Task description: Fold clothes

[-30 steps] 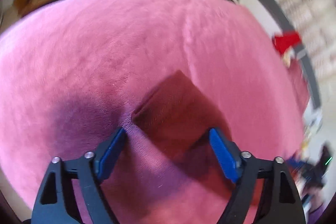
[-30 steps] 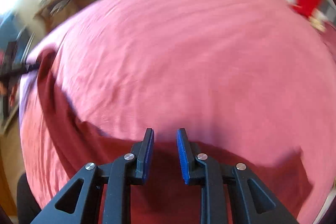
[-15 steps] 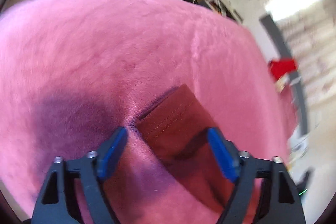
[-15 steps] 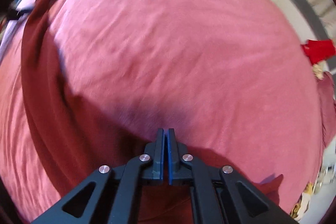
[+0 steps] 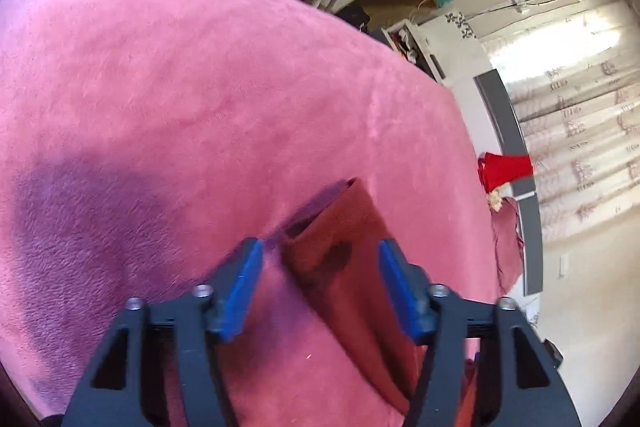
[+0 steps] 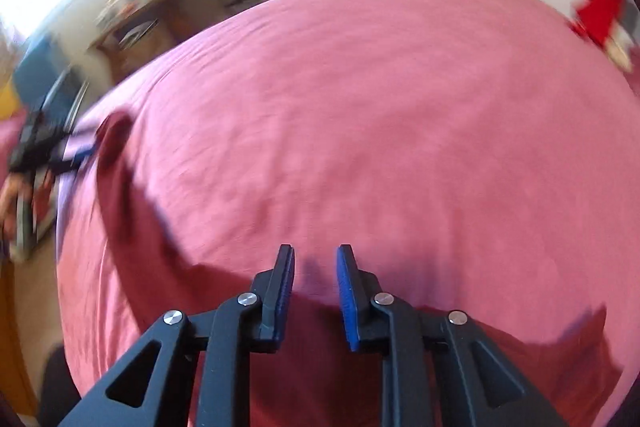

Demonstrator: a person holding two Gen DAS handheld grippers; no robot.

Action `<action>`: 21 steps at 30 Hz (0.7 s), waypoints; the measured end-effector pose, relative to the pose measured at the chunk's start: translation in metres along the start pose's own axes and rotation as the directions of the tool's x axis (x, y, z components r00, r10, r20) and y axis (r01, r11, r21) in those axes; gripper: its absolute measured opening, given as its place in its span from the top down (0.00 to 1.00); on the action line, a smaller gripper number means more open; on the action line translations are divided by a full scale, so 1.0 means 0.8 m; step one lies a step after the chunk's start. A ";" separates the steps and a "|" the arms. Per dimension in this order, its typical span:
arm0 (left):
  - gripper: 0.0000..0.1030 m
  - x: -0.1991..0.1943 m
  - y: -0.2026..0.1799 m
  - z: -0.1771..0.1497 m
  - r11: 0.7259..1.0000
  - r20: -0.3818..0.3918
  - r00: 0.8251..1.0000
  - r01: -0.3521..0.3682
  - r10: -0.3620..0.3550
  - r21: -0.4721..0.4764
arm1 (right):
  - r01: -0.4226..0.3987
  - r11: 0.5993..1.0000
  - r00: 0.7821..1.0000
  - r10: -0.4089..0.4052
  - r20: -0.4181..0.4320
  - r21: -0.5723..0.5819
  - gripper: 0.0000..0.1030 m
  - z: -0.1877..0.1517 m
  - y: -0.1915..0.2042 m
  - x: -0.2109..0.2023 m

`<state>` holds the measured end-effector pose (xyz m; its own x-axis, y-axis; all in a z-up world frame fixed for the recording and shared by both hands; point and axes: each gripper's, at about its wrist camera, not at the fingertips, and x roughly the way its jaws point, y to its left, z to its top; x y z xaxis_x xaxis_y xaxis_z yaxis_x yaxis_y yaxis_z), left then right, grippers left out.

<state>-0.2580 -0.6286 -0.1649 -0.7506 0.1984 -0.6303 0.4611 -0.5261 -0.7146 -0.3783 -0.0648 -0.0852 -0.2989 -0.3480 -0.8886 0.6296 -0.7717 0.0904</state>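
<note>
Across a pink plush bedspread (image 5: 168, 99), a dark red garment (image 5: 344, 267) lies stretched out, one narrow hemmed end reaching up between the blue pads of the left gripper (image 5: 320, 279), the rest running down past the lower right of that view. Those jaws straddle the cloth with a gap on either side and are opening; nothing is pinched, though the end of the fabric sits between them. Seen from the right wrist, the same garment (image 6: 132, 223) sweeps in a long band from the far left of the bed down under the right gripper (image 6: 316, 283), whose jaws stand slightly apart and are also opening, over the cloth's upper edge, with no fold of it caught between the pads. A red item (image 5: 504, 171) sits at the bed's far corner, well apart. By the look of it, the work is at the stage of taking hold of two points on the garment before a fold. The next move would call for both sets of fingers to settle onto the fabric's edge and close on it.
</note>
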 end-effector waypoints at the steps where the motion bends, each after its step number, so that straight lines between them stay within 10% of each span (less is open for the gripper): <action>1: 0.27 0.003 -0.009 0.000 0.999 -0.006 1.000 -0.028 0.028 0.037 | 0.005 0.999 0.999 -0.006 -0.033 -0.038 0.79 -0.002 0.011 0.007; 6: 0.29 0.032 -0.055 -0.005 0.934 -0.034 0.976 -0.197 0.216 0.298 | 0.047 0.988 0.993 -0.062 -0.099 -0.144 0.79 0.009 0.057 0.046; 10: 0.90 0.020 -0.048 -0.008 0.929 -0.050 0.977 -0.179 0.206 0.324 | 0.049 0.996 0.997 -0.053 -0.062 -0.069 0.79 0.001 0.054 0.034; 15: 0.90 -0.027 -0.006 -0.016 0.979 -0.036 0.997 -0.058 0.066 0.197 | 0.041 0.999 0.999 -0.040 0.015 -0.032 0.79 -0.013 0.033 -0.007; 21: 0.86 -0.054 0.043 -0.043 0.990 -0.127 0.990 -0.046 0.063 0.136 | -0.010 1.000 1.000 0.010 0.017 -0.019 0.79 0.001 0.052 0.002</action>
<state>-0.1935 -0.6266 -0.1729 -0.6534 0.2683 -0.7078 0.4266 -0.6419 -0.6371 -0.3533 -0.0979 -0.0828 -0.3043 -0.3648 -0.8800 0.6458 -0.7581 0.0909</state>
